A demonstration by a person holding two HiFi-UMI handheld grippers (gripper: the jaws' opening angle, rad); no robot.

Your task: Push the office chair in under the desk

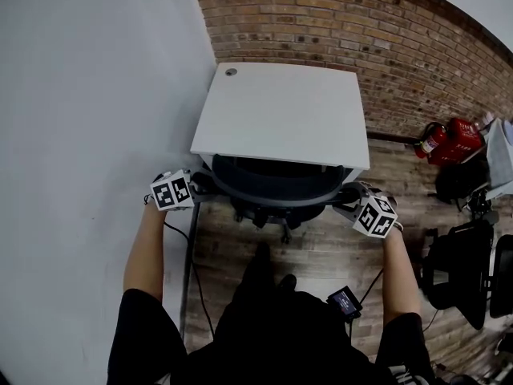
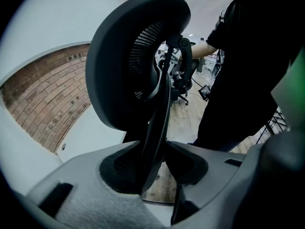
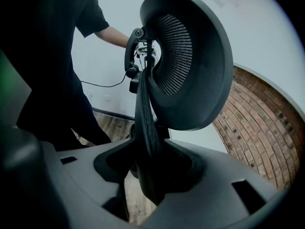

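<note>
Red brick wall runs behind the white desk, a plain white wall closes off the desk's left side, and wooden floor spreads out in front of it. From the head view, the office chair stands at the desk's near edge with its seat hidden beneath the top — only the curved black rim of the backrest and part of the wheeled base show just in front of that edge. The left gripper meets the backrest at the end nearer the desk's left corner, and the right gripper meets it at the end nearer the desk's right corner; each marker cube sits just outside the chair. The left gripper view shows its jaws closed onto the thin dark edge of the backrest, which passes straight down between the two pads, with the oval mesh headrest rising above. The right gripper view shows the same — the backrest's edge fills the gap between the jaws, clamped from both sides, with the headrest above it. The person stands in front of the desk, behind the chair, both bare forearms reaching out to the grippers. A small round grommet sits at the desk's far left corner. To the right of the desk, against the brick, lie a red fire extinguisher and another red object, and nearer on that side stand other dark chairs
</note>
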